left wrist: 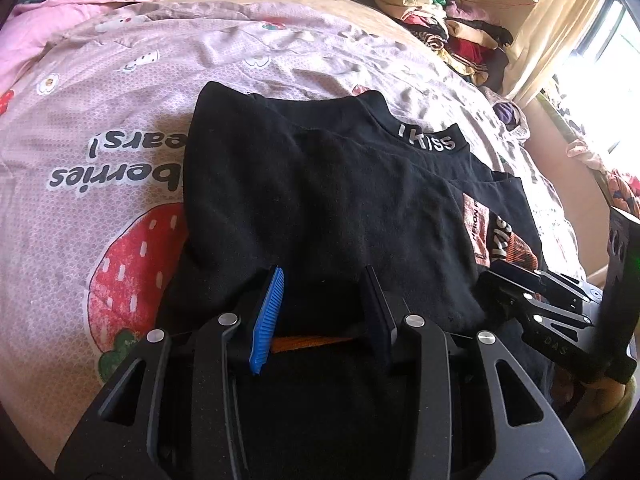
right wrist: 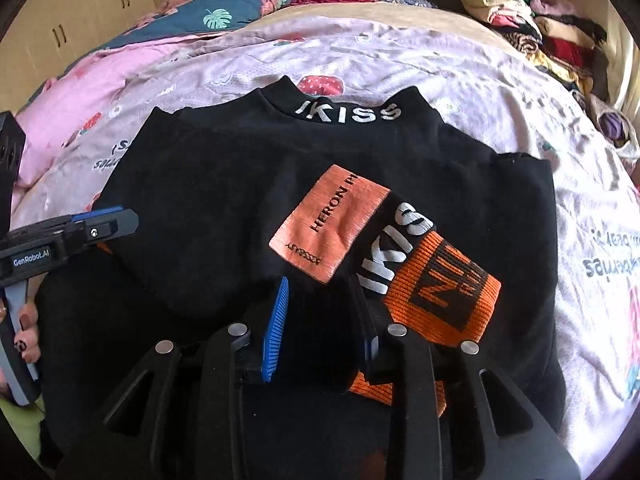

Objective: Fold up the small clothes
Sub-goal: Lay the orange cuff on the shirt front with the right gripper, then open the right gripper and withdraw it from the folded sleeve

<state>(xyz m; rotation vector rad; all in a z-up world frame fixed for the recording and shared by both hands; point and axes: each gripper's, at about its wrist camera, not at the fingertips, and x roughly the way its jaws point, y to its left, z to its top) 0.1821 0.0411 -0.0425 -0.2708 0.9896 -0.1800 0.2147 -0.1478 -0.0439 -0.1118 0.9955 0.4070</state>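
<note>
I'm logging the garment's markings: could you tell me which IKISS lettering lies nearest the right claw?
The IKISS print on the sleeve, between the two orange patches just beyond the right claw; the collar IKISS lies farther away.

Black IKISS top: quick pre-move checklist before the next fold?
1. Black top lies on the bed cover: ok.
2. Collar away from both claws: ok.
3. Sleeve with orange cuff folded in over the body: ok.
4. Left claw at the near hem, fabric between the fingers, gripped or not: cannot tell.
5. Right claw, same: cannot tell.
6. Clothes pile clear of the fold: ok.
</note>
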